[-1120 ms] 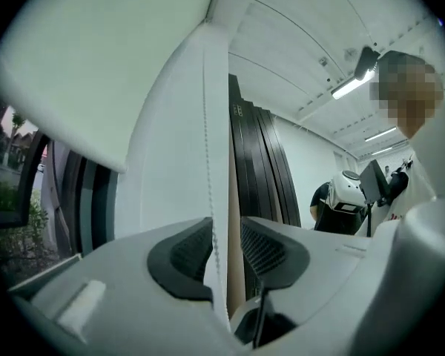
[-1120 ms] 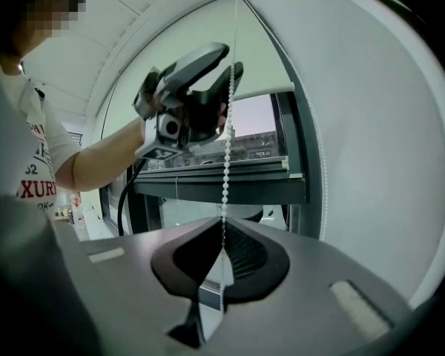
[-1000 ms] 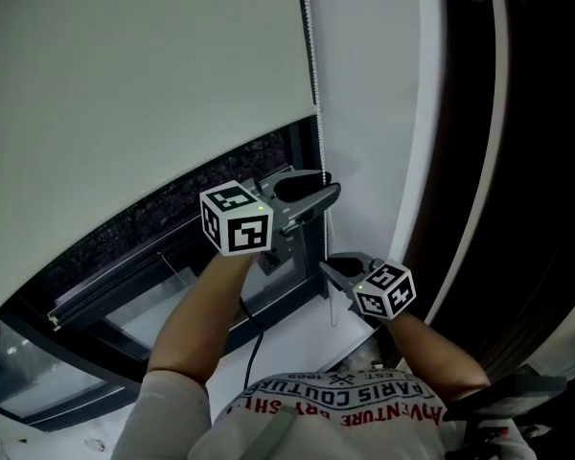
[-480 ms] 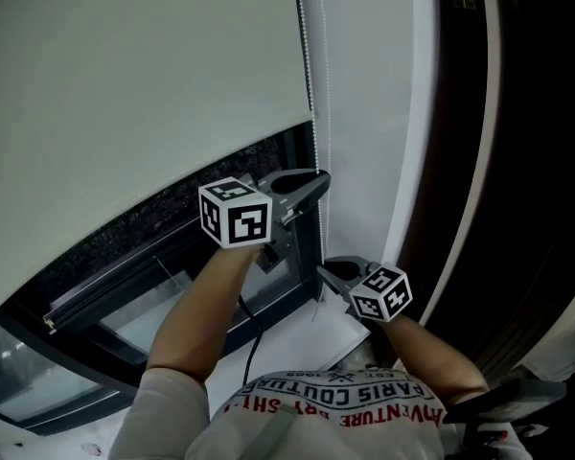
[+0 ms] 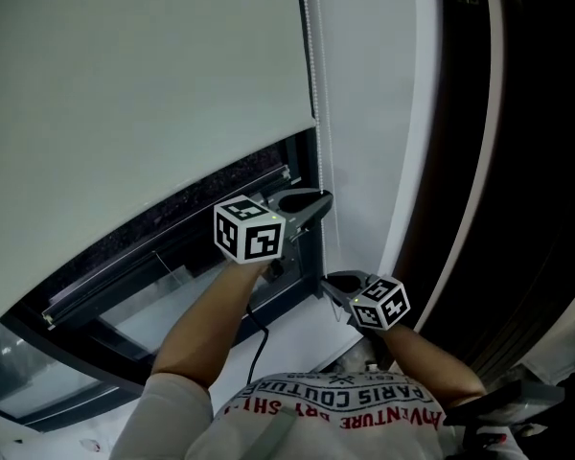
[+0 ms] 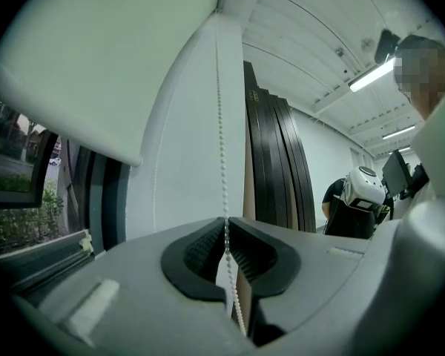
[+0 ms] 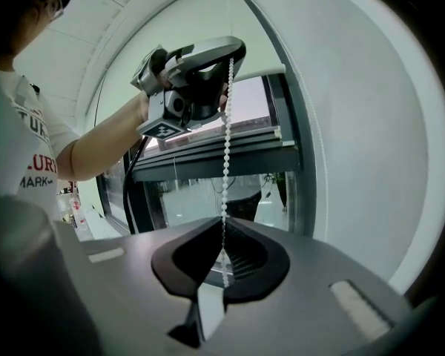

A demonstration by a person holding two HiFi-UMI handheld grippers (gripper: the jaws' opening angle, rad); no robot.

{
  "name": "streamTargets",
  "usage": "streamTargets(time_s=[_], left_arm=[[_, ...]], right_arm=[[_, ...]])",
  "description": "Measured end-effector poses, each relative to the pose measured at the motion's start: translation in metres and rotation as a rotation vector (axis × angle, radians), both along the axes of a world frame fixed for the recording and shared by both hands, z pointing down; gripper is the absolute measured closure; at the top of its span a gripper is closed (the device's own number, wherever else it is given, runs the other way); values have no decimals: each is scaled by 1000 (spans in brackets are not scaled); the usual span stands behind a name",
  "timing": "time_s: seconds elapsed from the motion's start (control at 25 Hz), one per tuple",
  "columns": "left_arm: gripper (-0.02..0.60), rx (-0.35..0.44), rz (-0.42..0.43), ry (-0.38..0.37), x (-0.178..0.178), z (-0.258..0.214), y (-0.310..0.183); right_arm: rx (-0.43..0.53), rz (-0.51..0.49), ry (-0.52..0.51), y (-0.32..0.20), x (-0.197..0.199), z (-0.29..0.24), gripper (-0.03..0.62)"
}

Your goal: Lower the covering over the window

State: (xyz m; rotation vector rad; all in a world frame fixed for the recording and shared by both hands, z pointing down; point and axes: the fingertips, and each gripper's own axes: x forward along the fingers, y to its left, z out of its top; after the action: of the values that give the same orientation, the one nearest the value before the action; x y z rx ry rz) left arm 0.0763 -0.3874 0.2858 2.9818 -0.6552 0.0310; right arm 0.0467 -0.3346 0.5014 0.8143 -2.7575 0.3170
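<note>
The person's white shirt (image 5: 337, 402) bore upside-down print reading "PARIS", "COUTUR" and "AVENTURE"; seen from the side, "MARK" also showed.

Office/lab-type rm: ceiling strip lights (image 6: 371, 75), roller blind (image 5: 125, 94), big window (image 5: 158, 305).

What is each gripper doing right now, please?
Left gripper: jaws just closed, shut on the white beaded pull chain.
Right gripper: shut on the same chain, lower down.
</note>
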Motion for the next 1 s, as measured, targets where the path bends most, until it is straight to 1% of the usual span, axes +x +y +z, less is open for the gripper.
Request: streamTargets(time_s=[0.32, 0.44, 0.56, 0.68, 0.84, 0.88, 0.92, 0.96, 1.0], left_arm=[[565, -55, -28, -67, -4, 75, -2], [565, -87, -27, -74, -6, 97, 0], [565, -103, -35, -52, -10, 105, 0], [565, -92, -44, -32, -11, 106, -1], [565, -71, -49, -47, -11, 110, 2], [565, -71, -47, -47, -11, 110, 2], [565, -70, -44, -47, -11, 110, 2], [565, -70, -43, -45, -11, 110, 2], [565, -69, -41, -43, -10, 110, 2]], right_arm=[[-160, 9, 28, 14, 0, 69, 580], [-203, 8, 50, 21, -2, 89, 580], [-226, 18, 50, 23, -1, 96, 580], [-238, 37, 42, 21, 3, 98, 579], [-205, 36, 87, 20, 8, 101, 575], [-207, 21, 86, 21, 8, 99, 559], [-212, 2, 76, 21, 8, 95, 521], [-217, -18, 63, 21, 9, 88, 460], [-216, -32, 49, 19, 10, 81, 419]])
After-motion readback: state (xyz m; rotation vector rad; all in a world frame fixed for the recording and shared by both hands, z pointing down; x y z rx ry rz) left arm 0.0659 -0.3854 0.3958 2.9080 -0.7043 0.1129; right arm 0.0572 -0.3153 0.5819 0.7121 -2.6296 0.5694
